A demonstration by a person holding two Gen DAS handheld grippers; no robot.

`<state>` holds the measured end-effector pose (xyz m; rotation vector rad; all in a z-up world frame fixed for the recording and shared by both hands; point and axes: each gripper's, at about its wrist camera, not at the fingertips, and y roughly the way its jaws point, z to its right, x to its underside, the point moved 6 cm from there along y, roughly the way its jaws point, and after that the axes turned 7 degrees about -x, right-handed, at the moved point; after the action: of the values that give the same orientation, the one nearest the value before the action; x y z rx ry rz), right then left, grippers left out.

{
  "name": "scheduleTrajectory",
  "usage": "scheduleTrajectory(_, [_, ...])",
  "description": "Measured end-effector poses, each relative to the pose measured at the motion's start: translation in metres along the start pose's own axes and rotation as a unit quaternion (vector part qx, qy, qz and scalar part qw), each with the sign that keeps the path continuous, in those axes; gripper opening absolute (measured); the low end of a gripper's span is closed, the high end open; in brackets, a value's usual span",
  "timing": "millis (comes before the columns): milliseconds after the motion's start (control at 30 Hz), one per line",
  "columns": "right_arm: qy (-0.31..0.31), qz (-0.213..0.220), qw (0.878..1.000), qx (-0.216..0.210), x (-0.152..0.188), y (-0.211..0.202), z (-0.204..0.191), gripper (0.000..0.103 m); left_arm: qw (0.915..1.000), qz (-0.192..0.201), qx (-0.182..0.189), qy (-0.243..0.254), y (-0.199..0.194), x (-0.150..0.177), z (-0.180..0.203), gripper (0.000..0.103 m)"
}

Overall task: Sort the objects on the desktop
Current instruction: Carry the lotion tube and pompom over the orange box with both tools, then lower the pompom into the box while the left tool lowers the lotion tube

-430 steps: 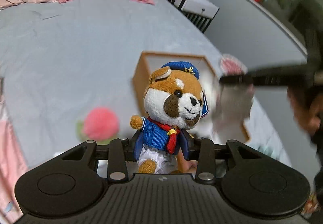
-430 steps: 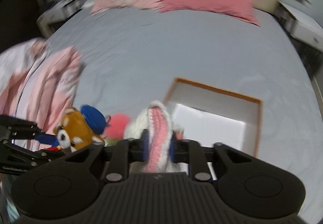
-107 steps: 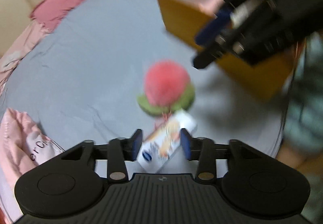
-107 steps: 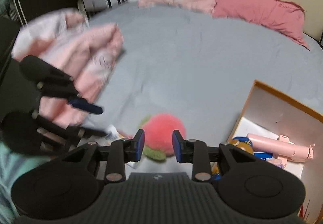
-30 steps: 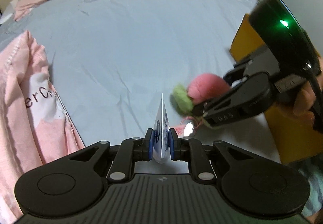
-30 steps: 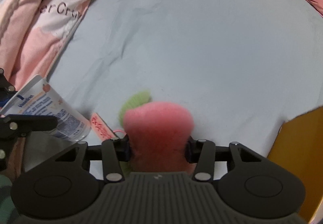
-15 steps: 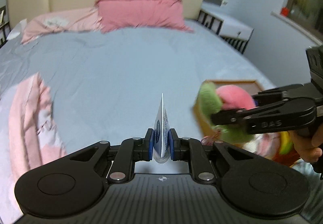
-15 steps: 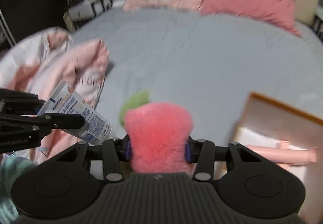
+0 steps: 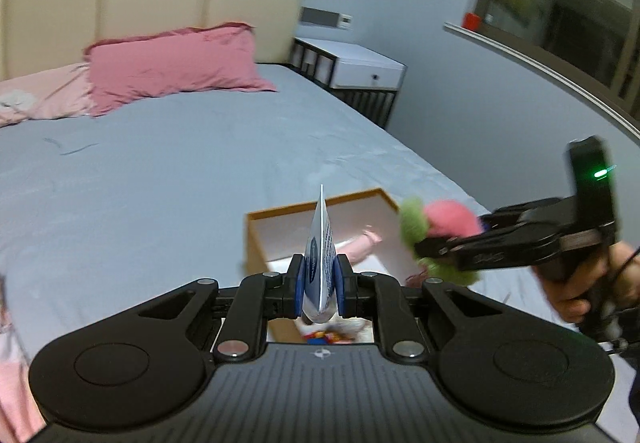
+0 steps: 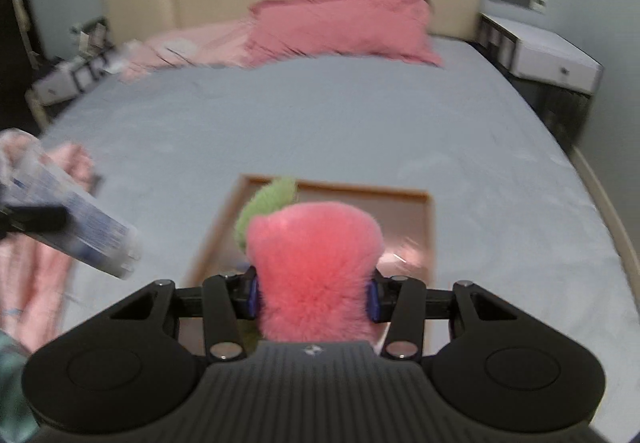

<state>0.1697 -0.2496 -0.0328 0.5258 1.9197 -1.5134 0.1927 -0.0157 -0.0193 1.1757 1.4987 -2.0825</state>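
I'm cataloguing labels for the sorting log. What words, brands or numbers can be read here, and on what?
Tube in the left gripper: blue print, too blurred and edge-on to read.
Right gripper arm: embossed lettering, too blurred to read.
Plush peach: no text.
Box: no text visible.

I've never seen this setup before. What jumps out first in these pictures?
A fluffy pink peach plush with a green leaf fills the right tongs, hanging above an open wooden box on the grey bed. The left tongs pinch a white and blue tube, edge-on, also over the box.
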Motion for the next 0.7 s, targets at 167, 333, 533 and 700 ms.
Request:
scheduleTrajectory(167, [0.024,-0.025,0.999,0.017,0.019,0.038,0.026,0.049,0.9997,-0.019,0.012,0.011,0.022,0.003,0.020,0.017])
scheduleTrajectory(333, [0.013,-0.037,0.999,0.018,0.029,0.059,0.030,0.050,0.9989,-0.036,0.023,0.020,0.040,0.004,0.034,0.017])
scheduleTrajectory(533, [0.000,-0.029,1.000,0.010,0.023,0.069,0.031,0.054,0.9969,-0.053,0.049,0.030,0.062,0.005,0.052,0.017])
scheduleTrajectory(700, [0.014,-0.016,1.000,0.003,0.022,0.063,0.037,0.052,0.9956,-0.058,0.065,0.037,0.070,0.007,0.068,0.017])
